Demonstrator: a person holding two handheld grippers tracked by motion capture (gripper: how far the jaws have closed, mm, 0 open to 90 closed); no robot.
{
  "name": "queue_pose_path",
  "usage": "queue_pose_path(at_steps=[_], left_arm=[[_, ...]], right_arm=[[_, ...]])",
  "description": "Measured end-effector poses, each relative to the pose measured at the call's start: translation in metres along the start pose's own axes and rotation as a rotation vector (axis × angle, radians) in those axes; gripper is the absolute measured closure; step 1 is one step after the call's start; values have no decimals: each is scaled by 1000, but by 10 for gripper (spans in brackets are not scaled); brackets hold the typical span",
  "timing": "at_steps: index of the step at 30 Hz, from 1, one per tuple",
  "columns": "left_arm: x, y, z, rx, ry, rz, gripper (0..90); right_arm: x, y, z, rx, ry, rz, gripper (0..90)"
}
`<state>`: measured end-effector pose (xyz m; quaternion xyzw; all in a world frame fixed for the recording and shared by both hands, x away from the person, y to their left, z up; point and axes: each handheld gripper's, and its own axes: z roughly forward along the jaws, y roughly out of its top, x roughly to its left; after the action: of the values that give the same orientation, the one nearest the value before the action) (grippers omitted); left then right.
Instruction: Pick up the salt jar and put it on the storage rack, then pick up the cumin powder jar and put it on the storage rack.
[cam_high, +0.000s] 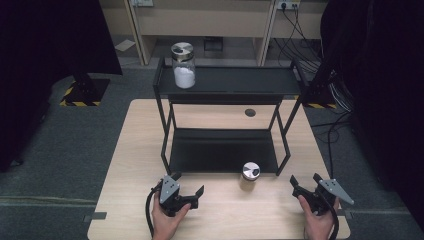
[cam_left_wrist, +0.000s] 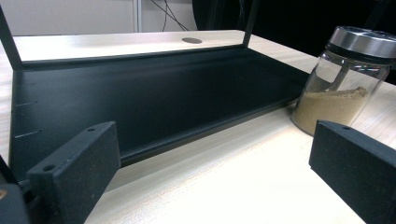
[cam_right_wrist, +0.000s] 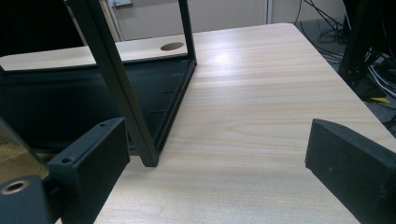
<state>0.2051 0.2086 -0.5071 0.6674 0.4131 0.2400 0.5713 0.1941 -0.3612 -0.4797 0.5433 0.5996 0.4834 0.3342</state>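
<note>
I see a small glass jar with tan powder (cam_high: 250, 176) standing upright on the desk (cam_high: 220, 215), just in front of the black rack's (cam_high: 225, 85) lower shelf (cam_high: 220, 150) and toward its right end. Its metal lid is on. From the left gripper view the same jar (cam_left_wrist: 341, 88) sits just beyond my right-hand jaw, close to the shelf's front edge but apart from it, about half full (the powder level slopes a little).

A 2nd jar, with white powder (cam_high: 183, 65), stands upright on the rack's top shelf at its left end, lid on.

My left hand-held gripper (cam_high: 196, 196) rests low over the desk's near edge, left of the tan jar, jaws spread apart with nothing between them. My right hand-held gripper (cam_high: 306, 184) sits near the desk's right front corner, jaws likewise wide apart and empty. In the right gripper view the rack's front right leg (cam_right_wrist: 121, 88) stands just beyond the left jaw, with bare wood ahead.

A round grommet hole (cam_high: 250, 112) shows in the desk behind the rack.
</note>
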Motion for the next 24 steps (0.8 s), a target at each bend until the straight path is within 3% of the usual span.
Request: queue_pose_path(at_steps=[16, 24], left_arm=[[0, -1, -1, -2, -9, 2, 12], [0, 0, -1, 3, -6, 2, 12]], right_arm=[[-1, 0, 0, 1, 1, 5, 63], [-3, -2, -1, -6, 34, 2, 54]])
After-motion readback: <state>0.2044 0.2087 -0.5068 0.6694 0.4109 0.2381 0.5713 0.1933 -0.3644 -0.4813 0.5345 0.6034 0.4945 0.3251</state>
